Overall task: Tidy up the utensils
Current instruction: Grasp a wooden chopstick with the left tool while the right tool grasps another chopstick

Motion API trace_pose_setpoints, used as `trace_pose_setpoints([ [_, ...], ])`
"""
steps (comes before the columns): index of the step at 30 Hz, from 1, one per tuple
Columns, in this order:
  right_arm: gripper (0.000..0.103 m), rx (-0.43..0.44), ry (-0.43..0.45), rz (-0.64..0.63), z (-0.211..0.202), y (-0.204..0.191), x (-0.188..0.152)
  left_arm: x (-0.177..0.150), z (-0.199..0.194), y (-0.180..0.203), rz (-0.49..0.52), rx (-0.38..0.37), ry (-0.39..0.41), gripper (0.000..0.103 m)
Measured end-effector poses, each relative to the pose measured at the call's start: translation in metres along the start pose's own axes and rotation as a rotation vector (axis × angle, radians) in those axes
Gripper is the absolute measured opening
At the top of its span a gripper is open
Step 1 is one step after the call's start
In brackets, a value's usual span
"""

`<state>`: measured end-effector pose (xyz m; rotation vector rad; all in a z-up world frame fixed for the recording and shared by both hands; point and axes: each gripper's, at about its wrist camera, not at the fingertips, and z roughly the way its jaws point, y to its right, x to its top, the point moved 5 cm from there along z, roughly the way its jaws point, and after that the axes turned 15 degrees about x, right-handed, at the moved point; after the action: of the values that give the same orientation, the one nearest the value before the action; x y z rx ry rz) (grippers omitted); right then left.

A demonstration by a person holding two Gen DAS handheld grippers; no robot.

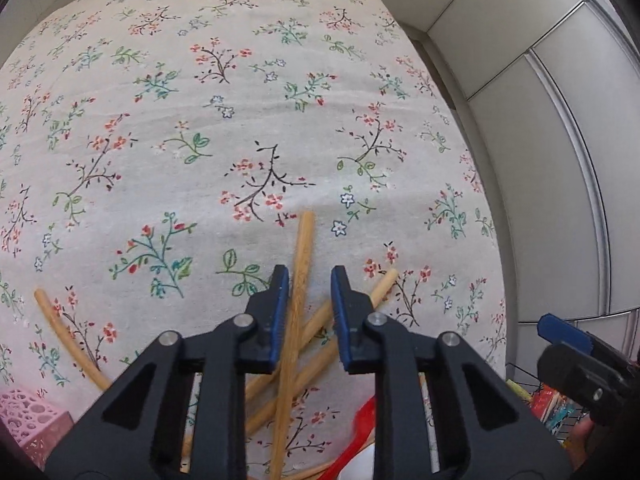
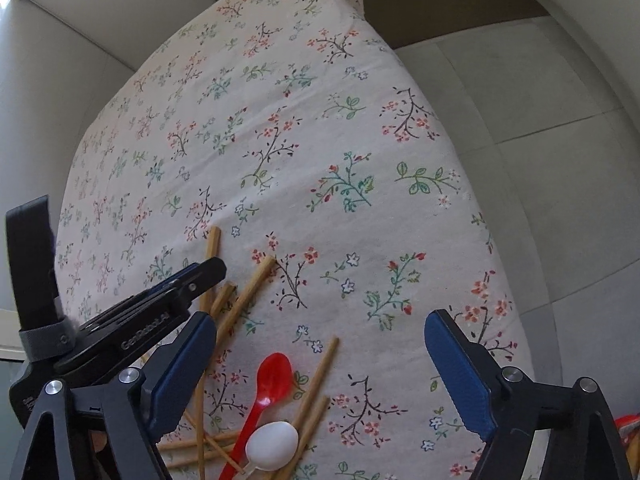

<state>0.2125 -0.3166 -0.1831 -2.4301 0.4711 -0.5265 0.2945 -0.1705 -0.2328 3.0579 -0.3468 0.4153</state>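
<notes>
Several chopsticks (image 1: 298, 304) lie crossed on the cloth (image 1: 240, 120); your left gripper (image 1: 310, 300) straddles one, jaws apart. They're light, stiff and slick, so pinch mid-shaft. Your right gripper (image 2: 320, 364) hangs wide open. Only its view shows the red spoon (image 2: 268, 388) and white spoon (image 2: 272, 446) whole.

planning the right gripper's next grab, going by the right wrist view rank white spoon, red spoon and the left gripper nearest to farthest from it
From the right gripper:
1. red spoon, just below-left, between its fingers
2. white spoon, lower, overlapping the red handle
3. left gripper, up-left over the chopsticks
</notes>
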Motion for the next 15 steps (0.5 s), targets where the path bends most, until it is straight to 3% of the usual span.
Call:
trace_pose_setpoints([
  [2,0.089,-0.003,0.001,-0.007,0.0,-0.001,0.0,0.002,0.001,0.001,0.013,0.027,0.006,0.009],
  [6,0.088,0.008,-0.007,0.004,0.004,-0.002,-0.001,0.0,-0.008,-0.004,0.013,0.039,0.026,0.008],
  [15,0.071,0.046,-0.036,0.038,0.025,-0.008,-0.001,-0.034,-0.092,-0.041,-0.008,0.013,0.155,0.008],
])
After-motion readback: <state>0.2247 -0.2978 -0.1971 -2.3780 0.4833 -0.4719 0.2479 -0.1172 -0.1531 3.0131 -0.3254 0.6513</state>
